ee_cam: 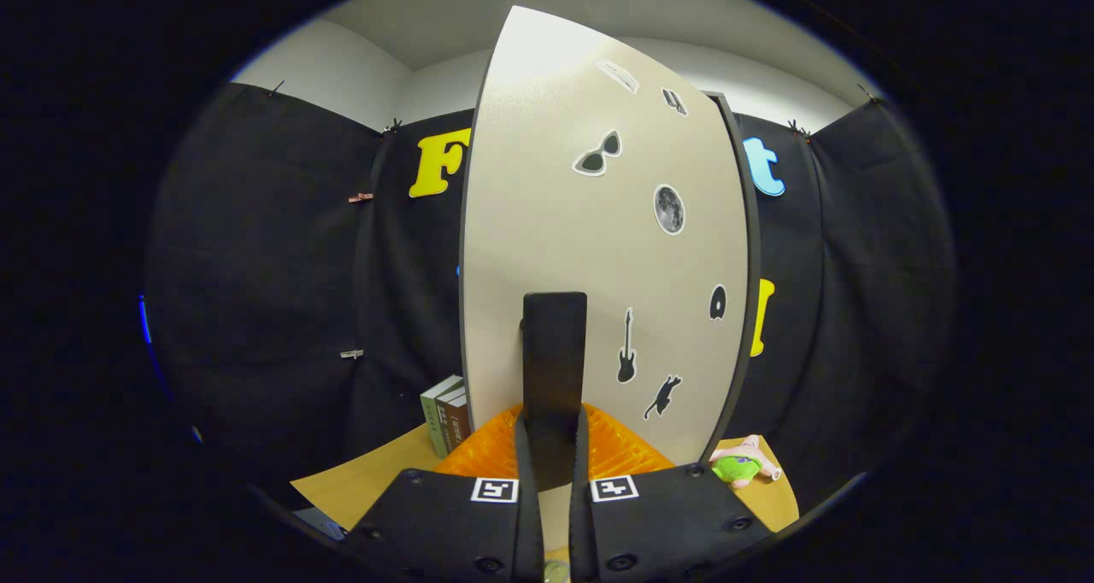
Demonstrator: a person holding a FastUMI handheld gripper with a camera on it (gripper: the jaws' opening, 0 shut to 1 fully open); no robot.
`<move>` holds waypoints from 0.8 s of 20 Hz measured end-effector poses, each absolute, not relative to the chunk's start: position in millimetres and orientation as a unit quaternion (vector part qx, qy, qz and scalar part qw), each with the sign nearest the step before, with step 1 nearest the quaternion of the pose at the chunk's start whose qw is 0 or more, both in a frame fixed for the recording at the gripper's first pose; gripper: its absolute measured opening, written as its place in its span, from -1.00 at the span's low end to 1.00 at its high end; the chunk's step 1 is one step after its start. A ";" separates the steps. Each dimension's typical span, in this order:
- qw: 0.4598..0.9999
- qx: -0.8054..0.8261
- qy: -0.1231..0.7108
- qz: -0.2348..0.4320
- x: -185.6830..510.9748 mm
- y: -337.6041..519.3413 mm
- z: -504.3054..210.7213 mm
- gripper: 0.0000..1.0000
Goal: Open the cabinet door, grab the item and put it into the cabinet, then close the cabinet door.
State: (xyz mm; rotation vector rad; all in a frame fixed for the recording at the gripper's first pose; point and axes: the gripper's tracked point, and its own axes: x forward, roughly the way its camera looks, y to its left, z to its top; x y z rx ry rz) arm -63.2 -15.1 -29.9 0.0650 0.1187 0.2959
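Note:
The pale cabinet door (598, 250), dotted with stickers, stands upright close in front of me. Its black upright handle (554, 352) runs down between my fingers (620, 450). My gripper (554, 433) is shut on the handle, one finger pressing on each side. A small pink and green plush toy (742, 465) lies on the wooden table (359, 480), to the right of the door and of my fingers. The cabinet's inside is hidden behind the door, and I cannot tell how far the door is swung.
Two books (446, 414) stand upright on the table just left of the door's lower corner. Black cloth walls close the booth in behind and on both sides. The table's front edge runs just below my fingers.

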 end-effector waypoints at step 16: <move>0.988 0.025 0.058 0.141 -105.1 -158.2 -25.2 -0.70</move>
